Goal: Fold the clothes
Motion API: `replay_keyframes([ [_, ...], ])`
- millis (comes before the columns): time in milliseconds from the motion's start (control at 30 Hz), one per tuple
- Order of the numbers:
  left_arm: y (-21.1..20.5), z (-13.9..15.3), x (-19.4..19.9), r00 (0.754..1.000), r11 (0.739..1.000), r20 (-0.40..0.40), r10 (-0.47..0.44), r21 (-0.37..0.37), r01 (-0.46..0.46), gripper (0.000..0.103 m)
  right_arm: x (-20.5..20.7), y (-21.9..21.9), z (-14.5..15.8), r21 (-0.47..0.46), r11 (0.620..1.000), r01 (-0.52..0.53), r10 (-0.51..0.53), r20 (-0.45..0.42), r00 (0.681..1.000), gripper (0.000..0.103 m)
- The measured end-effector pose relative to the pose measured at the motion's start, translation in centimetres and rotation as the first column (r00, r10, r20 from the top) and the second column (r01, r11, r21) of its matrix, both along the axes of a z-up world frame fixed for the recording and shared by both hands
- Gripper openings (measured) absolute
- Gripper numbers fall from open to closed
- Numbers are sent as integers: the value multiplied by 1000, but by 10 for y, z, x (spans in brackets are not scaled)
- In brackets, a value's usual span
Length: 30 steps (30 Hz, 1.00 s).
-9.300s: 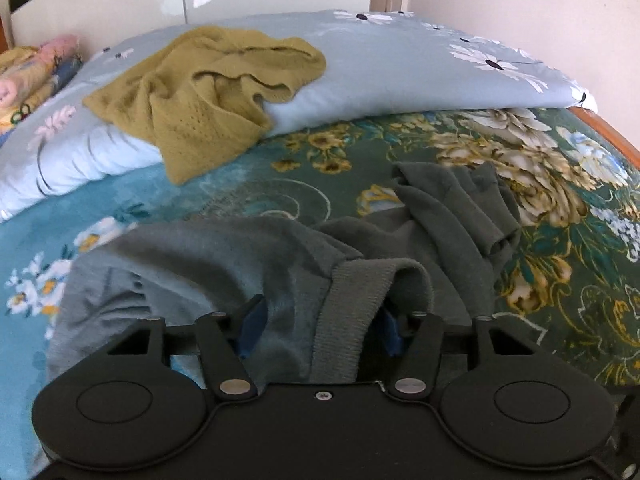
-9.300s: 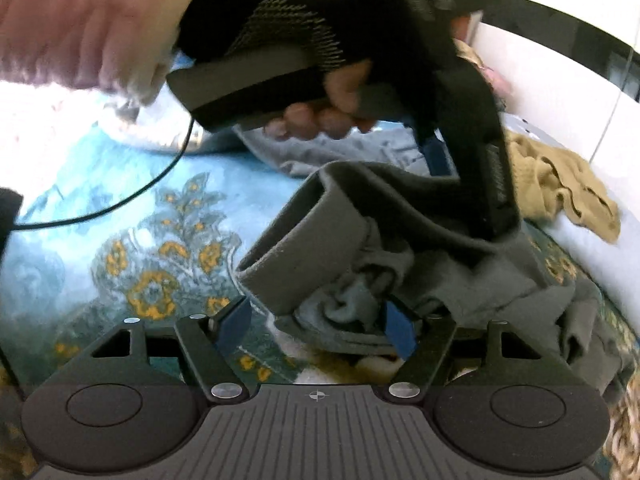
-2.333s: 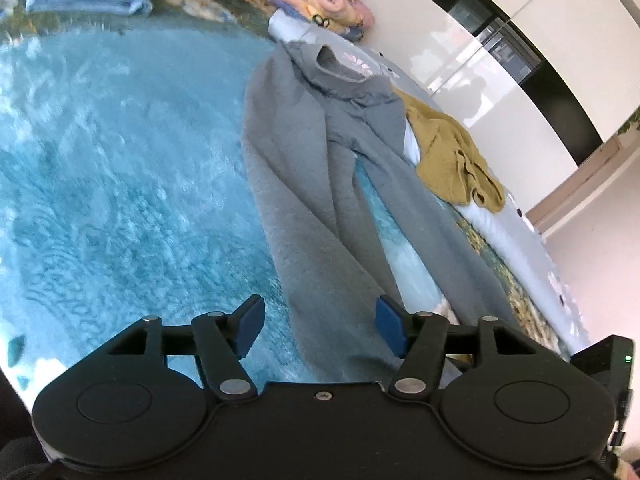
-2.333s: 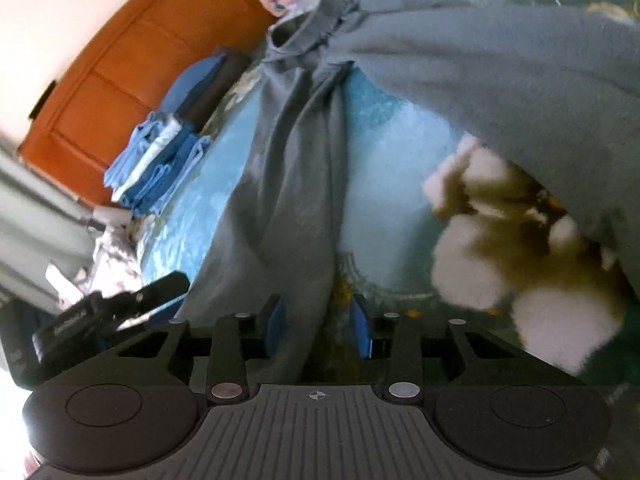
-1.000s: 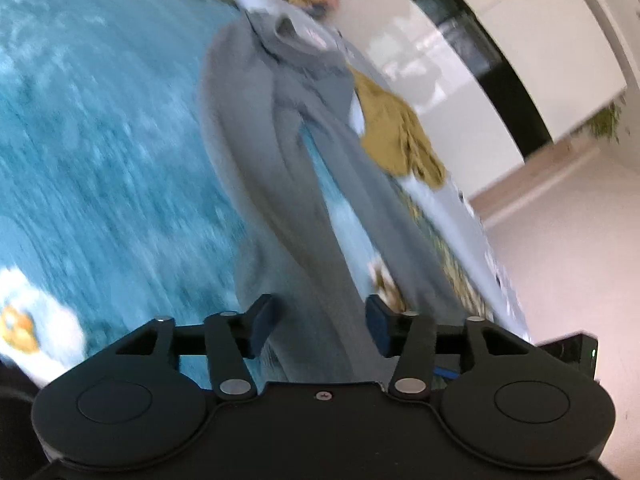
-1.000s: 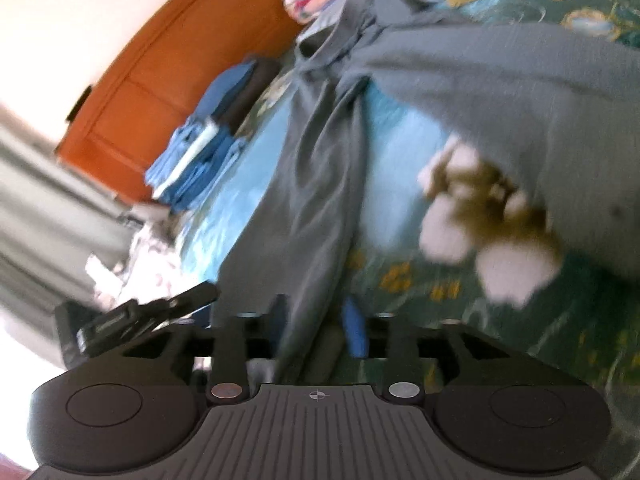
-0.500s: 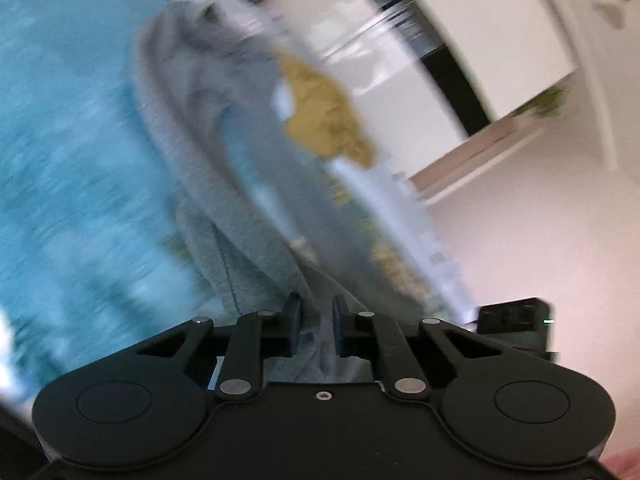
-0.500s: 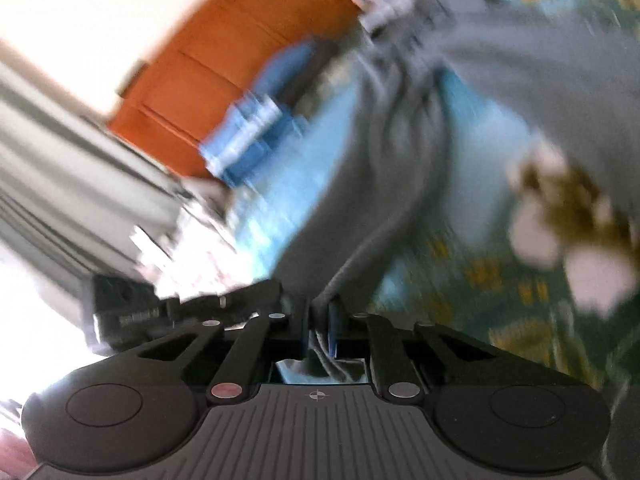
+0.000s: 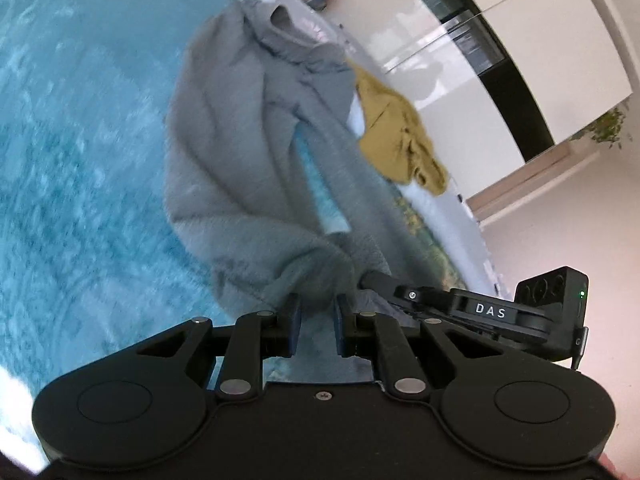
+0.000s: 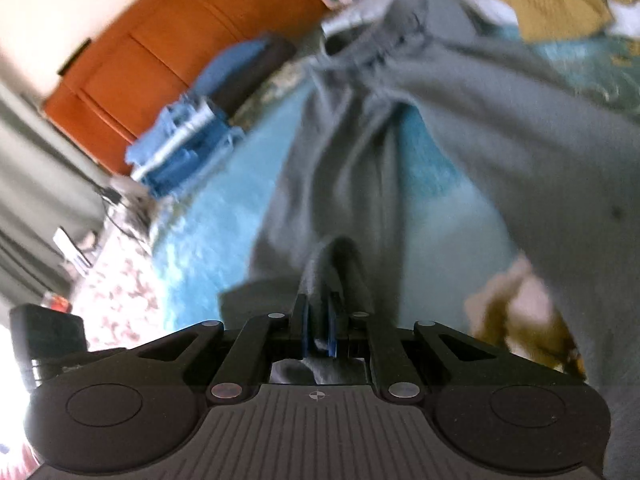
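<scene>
A grey sweatshirt (image 9: 248, 152) lies stretched along the teal floral bedspread (image 9: 72, 152), neck end far away. My left gripper (image 9: 316, 312) is shut on a bunch of its near sleeve or hem. My right gripper (image 10: 318, 320) is shut on a fold of the same grey sweatshirt (image 10: 344, 168), lifting it off the bed. The right gripper's body also shows in the left wrist view (image 9: 492, 312), close beside my left fingers.
A mustard-yellow garment (image 9: 396, 140) lies on a pale pillow beyond the sweatshirt. A stack of folded blue clothes (image 10: 188, 140) sits by the orange wooden headboard (image 10: 168, 52). White wardrobe doors (image 9: 500, 32) stand behind the bed. The bed edge and a patterned floor (image 10: 120, 280) lie to the left.
Both grippers have closed on the grey sweatshirt's near end and come together. The cloth is now bunched and lifted where it lay flat.
</scene>
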<state>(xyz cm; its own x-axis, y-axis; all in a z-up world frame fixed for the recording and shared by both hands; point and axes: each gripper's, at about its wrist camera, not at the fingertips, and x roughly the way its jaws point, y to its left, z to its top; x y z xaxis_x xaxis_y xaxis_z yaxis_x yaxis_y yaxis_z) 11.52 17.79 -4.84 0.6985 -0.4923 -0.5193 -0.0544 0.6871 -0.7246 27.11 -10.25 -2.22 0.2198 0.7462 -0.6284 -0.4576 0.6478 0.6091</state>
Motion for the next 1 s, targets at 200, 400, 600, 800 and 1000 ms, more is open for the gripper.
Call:
replay_keyframes([
  [200, 3, 11, -11, 999, 1000, 43, -3, 17, 2, 35, -21, -45, 25, 57, 994, 88, -92, 69, 993, 29],
  [400, -14, 2, -29, 997, 997, 28, -71, 16, 70, 42, -46, -80, -10, 12, 985, 172, -172, -15, 985, 29],
  [600, -42, -10, -19, 985, 981, -21, -170, 86, 172, 47, -47, -79, -35, 37, 983, 180, -177, -71, 982, 30],
  [800, -54, -21, -11, 977, 966, -43, -207, 147, 211, 48, -27, -61, -23, -29, 997, 71, -70, 29, 997, 39],
  [1000, -55, -24, -6, 976, 966, -25, -216, 142, 217, 50, -8, -33, -14, -149, 982, -118, 135, 104, 985, 42],
])
